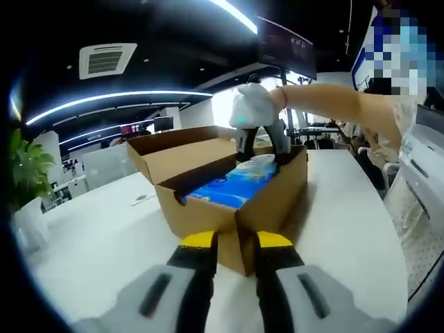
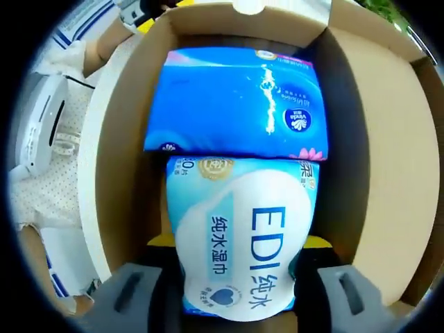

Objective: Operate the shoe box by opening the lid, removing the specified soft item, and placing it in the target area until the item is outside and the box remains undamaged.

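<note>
Glossy soft pack (image 2: 239, 243), seemingly clamped, corrugated cardboard box (image 2: 388, 159)

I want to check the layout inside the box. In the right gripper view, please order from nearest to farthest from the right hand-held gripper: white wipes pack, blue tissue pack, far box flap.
1. White wipes pack: between the jaws of the right hand-held gripper.
2. Blue tissue pack: just beyond it, deeper in the box.
3. Far box flap: at the far end, past both packs.
</note>
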The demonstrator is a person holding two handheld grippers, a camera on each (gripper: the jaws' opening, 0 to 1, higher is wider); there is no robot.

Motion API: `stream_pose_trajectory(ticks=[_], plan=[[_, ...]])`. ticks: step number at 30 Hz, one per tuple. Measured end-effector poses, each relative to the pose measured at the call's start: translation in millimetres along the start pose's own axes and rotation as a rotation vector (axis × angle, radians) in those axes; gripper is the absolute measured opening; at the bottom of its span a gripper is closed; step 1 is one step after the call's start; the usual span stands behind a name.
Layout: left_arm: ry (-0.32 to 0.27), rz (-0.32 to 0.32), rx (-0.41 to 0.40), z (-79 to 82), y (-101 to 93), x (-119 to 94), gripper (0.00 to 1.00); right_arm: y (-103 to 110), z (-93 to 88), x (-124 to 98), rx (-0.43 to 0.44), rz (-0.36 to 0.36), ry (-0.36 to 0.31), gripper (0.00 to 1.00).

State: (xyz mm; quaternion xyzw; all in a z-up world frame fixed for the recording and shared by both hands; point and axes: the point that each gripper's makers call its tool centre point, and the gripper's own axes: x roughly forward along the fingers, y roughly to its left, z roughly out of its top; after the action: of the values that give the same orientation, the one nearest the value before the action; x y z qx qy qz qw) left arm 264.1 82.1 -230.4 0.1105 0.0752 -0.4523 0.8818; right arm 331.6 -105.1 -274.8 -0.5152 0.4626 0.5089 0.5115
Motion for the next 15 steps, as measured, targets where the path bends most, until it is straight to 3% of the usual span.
stream_pose_trajectory(ticks=[15], plan=[[0.001, 0.000, 0.002, 0.0, 1.1, 1, 0.20, -2, 4.6, -27, 0.008, -0.023, -0.017, 0.63]])
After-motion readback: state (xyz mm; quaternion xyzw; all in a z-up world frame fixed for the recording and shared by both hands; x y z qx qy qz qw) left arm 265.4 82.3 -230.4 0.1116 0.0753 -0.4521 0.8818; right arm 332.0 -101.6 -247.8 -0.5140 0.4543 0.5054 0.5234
